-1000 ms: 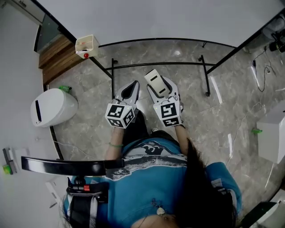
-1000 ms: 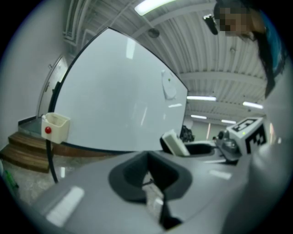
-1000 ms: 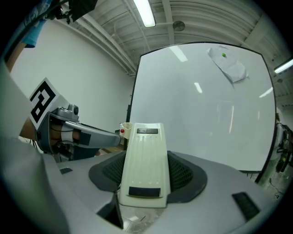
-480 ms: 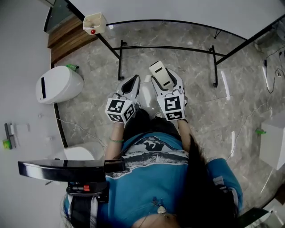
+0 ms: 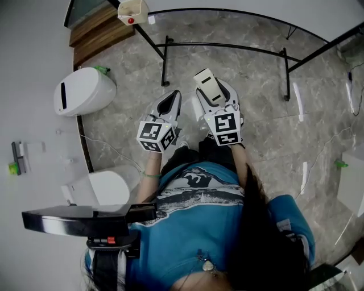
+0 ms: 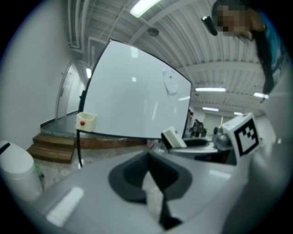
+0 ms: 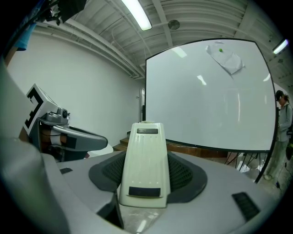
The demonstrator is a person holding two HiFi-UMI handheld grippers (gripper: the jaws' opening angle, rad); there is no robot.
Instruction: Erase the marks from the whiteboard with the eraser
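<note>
The whiteboard point(image 7: 206, 96) stands on a black frame ahead of me, also in the left gripper view point(image 6: 132, 100); its face looks white with only light reflections. A white sheet under a green magnet point(image 7: 225, 55) hangs near its top. My right gripper point(image 5: 211, 95) is shut on the cream eraser point(image 5: 205, 82), which stands lengthwise between the dark pads point(image 7: 145, 164). My left gripper point(image 5: 172, 98) floats beside it, shut and empty point(image 6: 149, 157). Both are held in front of the person's body, well short of the board.
A cream box with a red button point(image 5: 132, 11) sits at the board's lower left corner. The stand's black bars point(image 5: 227, 45) cross the marble floor. A white rounded unit point(image 5: 84, 91), wooden steps point(image 5: 99, 31) and another white unit point(image 5: 105, 187) lie left. A person point(image 7: 281, 132) stands right.
The view has drawn back from the board: the stand and cream box slid up the frame, and a second white unit came in at lower left. Both grippers kept their pose and hold.
</note>
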